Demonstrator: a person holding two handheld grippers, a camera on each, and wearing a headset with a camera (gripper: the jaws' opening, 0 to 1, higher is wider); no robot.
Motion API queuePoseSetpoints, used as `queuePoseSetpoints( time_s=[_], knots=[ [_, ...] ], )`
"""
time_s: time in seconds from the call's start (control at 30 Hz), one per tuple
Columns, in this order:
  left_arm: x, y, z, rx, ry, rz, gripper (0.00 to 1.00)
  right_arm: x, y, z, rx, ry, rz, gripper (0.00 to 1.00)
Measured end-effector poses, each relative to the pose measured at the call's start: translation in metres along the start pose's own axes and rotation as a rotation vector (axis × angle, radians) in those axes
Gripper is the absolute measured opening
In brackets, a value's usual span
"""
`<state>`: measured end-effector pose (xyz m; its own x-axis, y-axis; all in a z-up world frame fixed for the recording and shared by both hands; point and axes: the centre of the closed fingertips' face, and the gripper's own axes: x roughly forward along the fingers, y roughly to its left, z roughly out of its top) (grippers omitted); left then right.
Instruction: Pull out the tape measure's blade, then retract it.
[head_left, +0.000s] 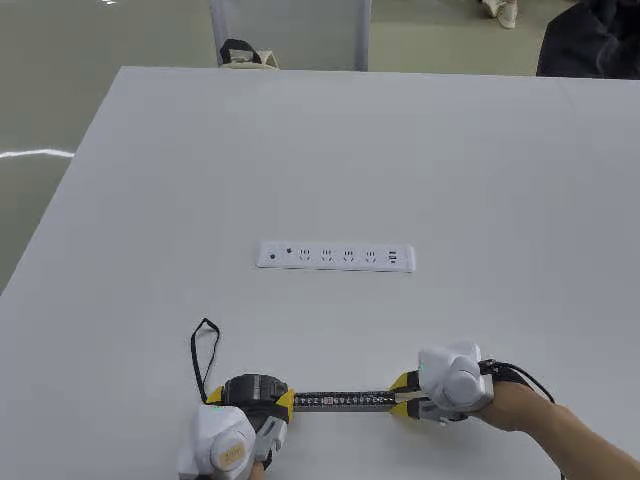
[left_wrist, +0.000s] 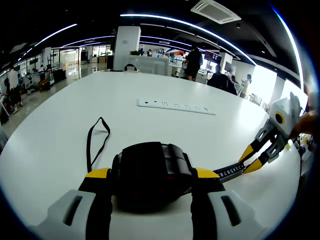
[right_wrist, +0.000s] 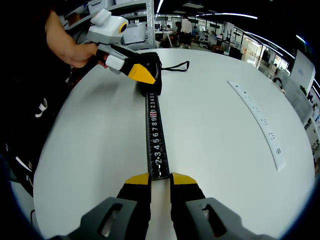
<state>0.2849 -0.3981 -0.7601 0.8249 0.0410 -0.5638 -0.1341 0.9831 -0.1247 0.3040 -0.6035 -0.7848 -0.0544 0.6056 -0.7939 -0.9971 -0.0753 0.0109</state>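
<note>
Blade part-way out, both tongs clamped

The tape measure sits at the near edge of the white tabletop. The left tongs are clenched across its black body, one yellow tip on each side. Its blade runs flat along the tabletop toward the right tongs, which are pinched on the blade's free end, with only a narrow gap between the yellow tips. A black strap loops away from the tape measure on the far side, and a white power strip lies well apart toward the middle of the tabletop.

Only a short stretch of blade shows between the two tongs, so the pulling-out step looks to be under way rather than finished.

To do it well, the right tongs should draw straight along the line of the blade, away from the tape measure, and stay low so the blade remains flat and does not buckle or twist. The left tongs only need to pin the body in place without letting it yaw toward the pull. The pinch on the blade end looks slim, and a sideways tug could let it slip out and snap back. When the time comes to retract, the end is best walked back under control and not let go.
</note>
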Motion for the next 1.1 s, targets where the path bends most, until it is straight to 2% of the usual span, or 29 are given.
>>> queuePoseSetpoints(
  time_s=[0.33,0.8,1.1],
  knots=[
    [0.002,0.002,-0.004,-0.005,0.000,-0.004,0.60,0.005,0.000,0.007,-0.003,-0.008,0.003,0.12],
    [-0.004,-0.003,0.002,-0.014,0.004,-0.014,0.60,0.013,0.001,0.018,-0.011,-0.023,0.009,0.12],
    [-0.001,0.000,-0.001,-0.020,0.007,-0.021,0.60,0.017,0.001,0.022,-0.015,-0.028,0.010,0.12]
  ],
)
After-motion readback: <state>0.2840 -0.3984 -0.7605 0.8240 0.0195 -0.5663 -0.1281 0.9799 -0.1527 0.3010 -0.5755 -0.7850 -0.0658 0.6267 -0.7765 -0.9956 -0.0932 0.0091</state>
